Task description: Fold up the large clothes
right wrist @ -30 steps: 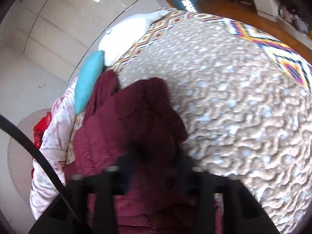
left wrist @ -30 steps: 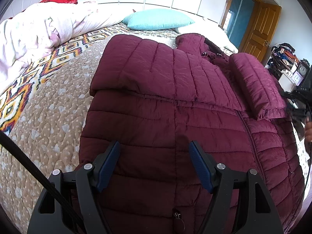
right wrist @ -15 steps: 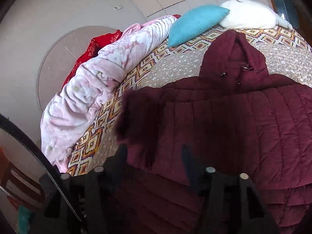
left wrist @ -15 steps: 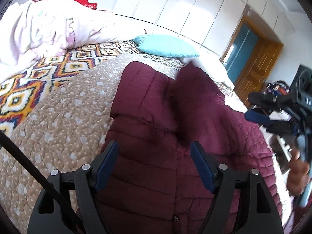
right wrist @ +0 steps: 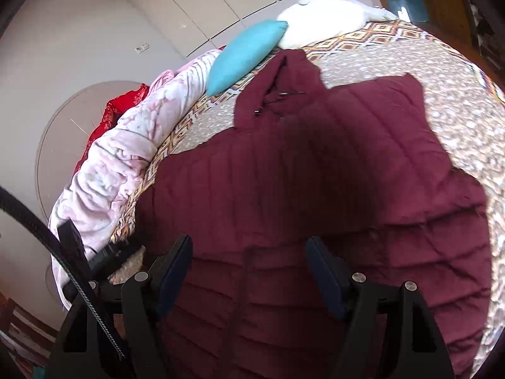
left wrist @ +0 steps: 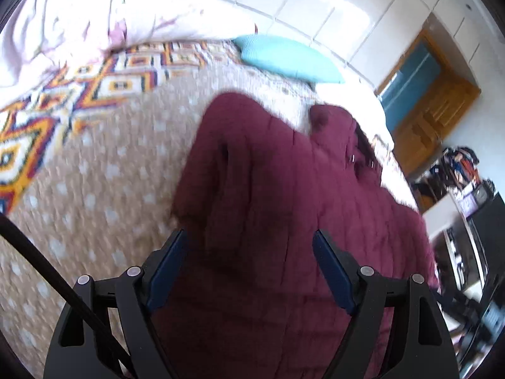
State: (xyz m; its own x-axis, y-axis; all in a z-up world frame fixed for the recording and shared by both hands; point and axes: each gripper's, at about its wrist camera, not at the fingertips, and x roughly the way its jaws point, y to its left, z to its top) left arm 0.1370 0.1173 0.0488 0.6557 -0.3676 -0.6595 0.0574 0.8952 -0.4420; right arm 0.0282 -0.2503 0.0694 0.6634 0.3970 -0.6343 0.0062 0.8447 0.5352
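A maroon quilted hooded jacket [left wrist: 284,205] lies on the bed, both sleeves folded in across its body; it also shows in the right wrist view [right wrist: 315,173], hood toward the pillows. My left gripper [left wrist: 249,268] is open and empty above the jacket's lower part. My right gripper [right wrist: 249,271] is open and empty above the jacket's lower part too. The left gripper's black frame [right wrist: 101,252] shows at the left edge of the right wrist view.
The bed has a tan dotted quilt [left wrist: 94,195] with a patterned border. A teal pillow [right wrist: 246,53], a white pillow [right wrist: 328,19] and a pink blanket [right wrist: 126,158] lie at the head. A wooden door [left wrist: 432,101] and cluttered shelves [left wrist: 460,173] stand to the right.
The right gripper swung the right sleeve over onto the jacket body and let go of it. Both grippers now hover open over the lower jacket. The left view has tilted upward.
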